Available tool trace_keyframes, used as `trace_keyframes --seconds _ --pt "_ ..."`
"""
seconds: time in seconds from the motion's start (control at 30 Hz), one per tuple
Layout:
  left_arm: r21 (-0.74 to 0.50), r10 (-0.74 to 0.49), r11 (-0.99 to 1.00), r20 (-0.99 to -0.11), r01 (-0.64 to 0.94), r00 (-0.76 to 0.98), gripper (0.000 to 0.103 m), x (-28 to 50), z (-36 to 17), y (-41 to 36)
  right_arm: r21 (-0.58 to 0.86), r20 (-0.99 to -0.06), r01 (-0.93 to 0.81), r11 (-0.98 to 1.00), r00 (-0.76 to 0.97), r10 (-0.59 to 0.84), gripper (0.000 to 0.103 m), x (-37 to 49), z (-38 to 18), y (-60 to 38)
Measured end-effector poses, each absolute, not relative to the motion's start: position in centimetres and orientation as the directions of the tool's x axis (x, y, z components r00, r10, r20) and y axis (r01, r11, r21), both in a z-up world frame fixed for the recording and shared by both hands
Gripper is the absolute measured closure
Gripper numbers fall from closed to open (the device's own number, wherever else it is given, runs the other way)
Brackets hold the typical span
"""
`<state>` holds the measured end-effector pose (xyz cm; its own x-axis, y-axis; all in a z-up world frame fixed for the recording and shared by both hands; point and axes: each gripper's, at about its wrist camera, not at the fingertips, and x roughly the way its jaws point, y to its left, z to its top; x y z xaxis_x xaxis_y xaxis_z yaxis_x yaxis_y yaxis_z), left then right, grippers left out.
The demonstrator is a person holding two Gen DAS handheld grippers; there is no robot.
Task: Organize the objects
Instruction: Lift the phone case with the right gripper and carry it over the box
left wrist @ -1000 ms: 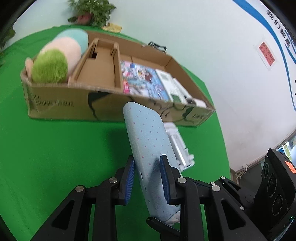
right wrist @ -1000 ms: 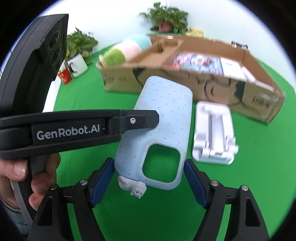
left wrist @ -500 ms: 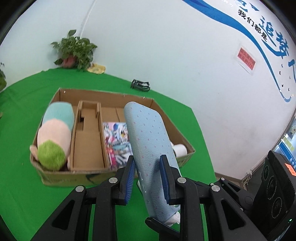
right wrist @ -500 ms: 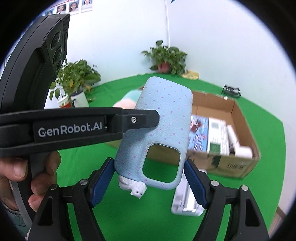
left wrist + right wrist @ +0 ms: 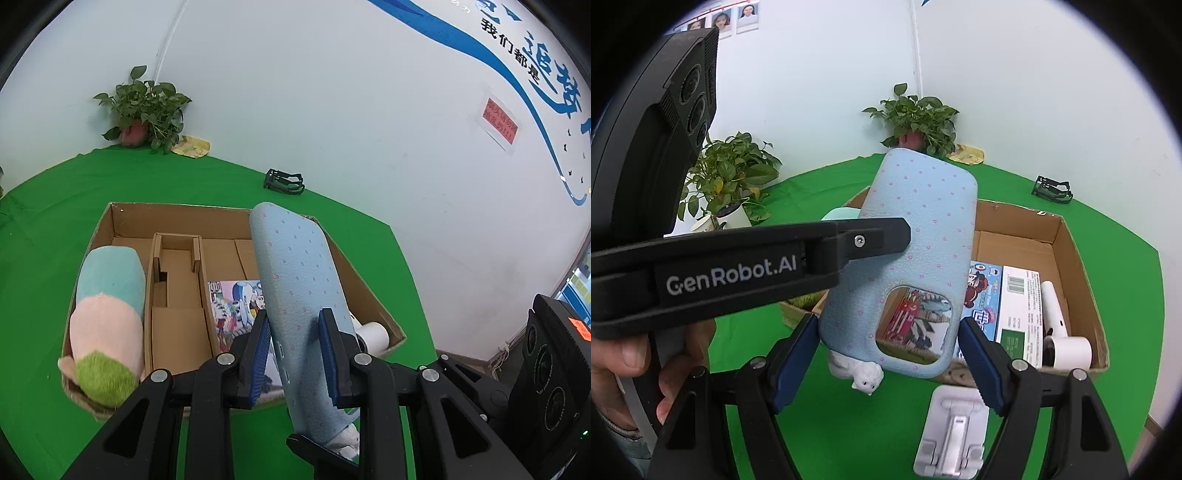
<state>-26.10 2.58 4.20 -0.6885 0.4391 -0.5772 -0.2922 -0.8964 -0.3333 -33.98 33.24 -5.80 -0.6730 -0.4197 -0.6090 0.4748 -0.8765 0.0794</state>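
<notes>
Gripping a pale blue phone case (image 5: 299, 295) dotted with pink, the left gripper (image 5: 293, 354) pinches it flat between 2 blue pads, holding it upright above a cardboard box (image 5: 1071, 243). A camera cutout and a small white animal charm (image 5: 862, 376) mark its lower end. The right gripper (image 5: 888, 363) flanks the case, fingers spread, touching nothing. "GenRobot.AI" is printed on the left gripper's arm. A white stand (image 5: 951, 432) lies on the green cloth (image 5: 1119, 280).
</notes>
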Motion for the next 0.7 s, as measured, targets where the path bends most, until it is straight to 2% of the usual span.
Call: trace_keyframes --seconds 0.33,0.7 --pt "-0.408 0.475 -0.877 -0.65 -0.256 -0.593 0.079 -35.4 0.1 1.8 0.182 -0.698 0.456 -0.871 -0.564 -0.441 0.026 -42.0 -7.5 33.6" --pt "-0.407 0.458 -0.887 -0.729 -0.216 -0.508 0.081 -40.6 -5.9 2.5 0.257 -0.782 0.414 -0.873 -0.441 -0.439 0.026 -46.6 -12.5 33.7"
